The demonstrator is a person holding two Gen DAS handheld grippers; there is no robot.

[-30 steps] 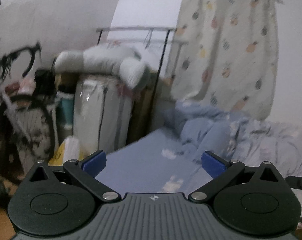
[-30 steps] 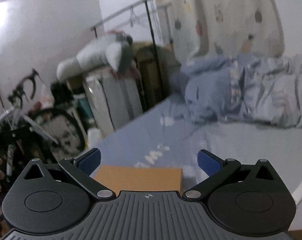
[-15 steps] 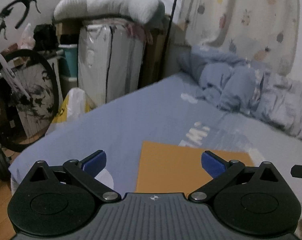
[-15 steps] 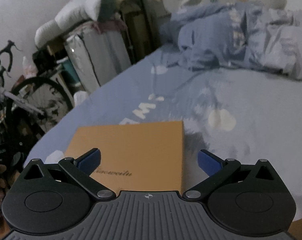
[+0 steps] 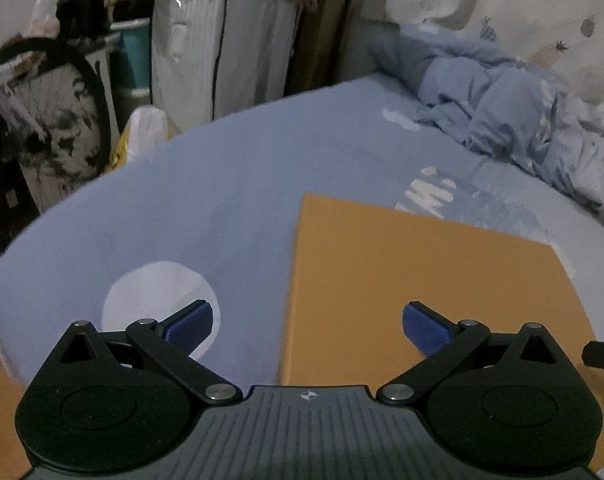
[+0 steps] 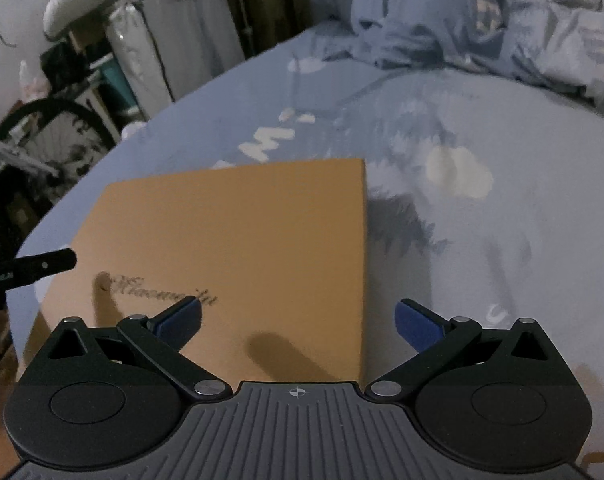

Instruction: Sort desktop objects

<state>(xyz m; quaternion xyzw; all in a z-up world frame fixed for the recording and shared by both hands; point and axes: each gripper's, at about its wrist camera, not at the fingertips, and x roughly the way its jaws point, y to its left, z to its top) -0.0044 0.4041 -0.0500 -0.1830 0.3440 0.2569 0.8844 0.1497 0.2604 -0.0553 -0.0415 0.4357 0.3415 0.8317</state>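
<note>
Because the flat orange box (image 6: 237,256) lies on the blue bedsheet (image 5: 205,208) straight ahead and below both cameras, the coming move seems to turn on which edge each jaw pair straddles. In the right wrist view the box fills the field from 9 to 12 o'clock, its right edge running toward 12 just inside the right gripper (image 6: 297,320); its long axis cannot be told, for the near end is hidden. In the left wrist view the box (image 5: 422,280) sits from 12 to 3 o'clock, its left edge running between the fingers of the left gripper (image 5: 306,325). Both jaw pairs stand wide apart, holding nothing. Neither arm looks clearly nearer. A crumpled duvet (image 6: 482,12) lies at 1 o'clock and a bicycle wheel (image 5: 57,120) at 10. Compared with a second ago, both cameras have tipped down from the curtain and wall, and the box now looms much larger.
</note>
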